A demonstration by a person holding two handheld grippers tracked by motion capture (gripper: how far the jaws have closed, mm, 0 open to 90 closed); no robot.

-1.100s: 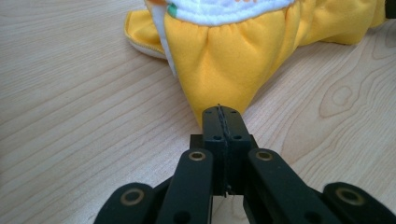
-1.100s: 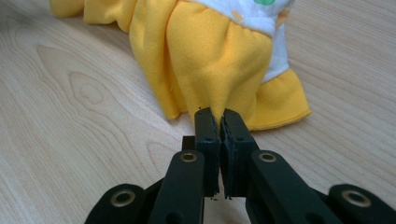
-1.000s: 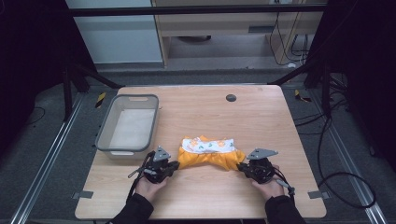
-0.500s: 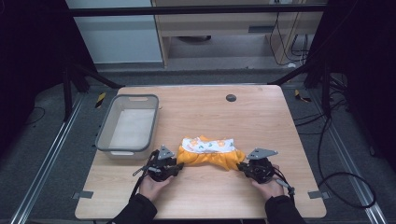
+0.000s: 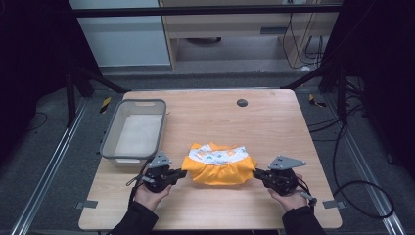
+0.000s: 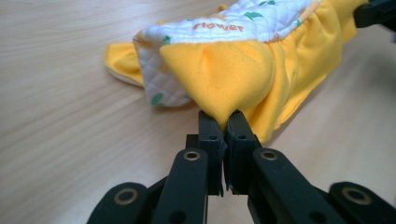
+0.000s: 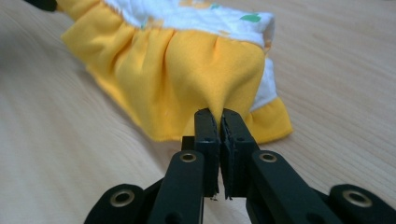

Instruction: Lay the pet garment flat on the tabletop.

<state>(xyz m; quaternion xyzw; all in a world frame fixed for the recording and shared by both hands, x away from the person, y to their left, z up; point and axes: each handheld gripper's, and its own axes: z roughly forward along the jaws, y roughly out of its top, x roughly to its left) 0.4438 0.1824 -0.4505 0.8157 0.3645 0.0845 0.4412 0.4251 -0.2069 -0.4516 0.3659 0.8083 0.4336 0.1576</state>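
Two hand-held grippers pinch opposite ends of a small orange garment [image 5: 219,169] lying near the front edge of a wooden bench [image 5: 274,117], a little right of a grey plastic bin [image 5: 110,142] that stands at the bench's left side. The left gripper [image 5: 182,172] has just been closing, and its fingers [image 6: 209,135] now clamp a fold of the orange cloth at the garment's left corner; the right gripper [image 5: 256,173] holds its fingers [image 7: 206,130] shut on a matching fold at the right corner. The garment's white quilted lining [image 6: 224,25], printed with green leaves and the word "flower", shows along its upper edge, and the orange fabric gathers into soft pleats below it.

The piece looks light and limp: it should sag between the two holds and drape rather than keep its shape, and the smooth outer cloth may slip if the pinch takes too little of it. The gathered corners, where several layers bunch together, appear the surest places to hold, with an even pull from both sides keeping it spread. A dark round grommet [image 5: 242,102] sits near the far edge of the bench.
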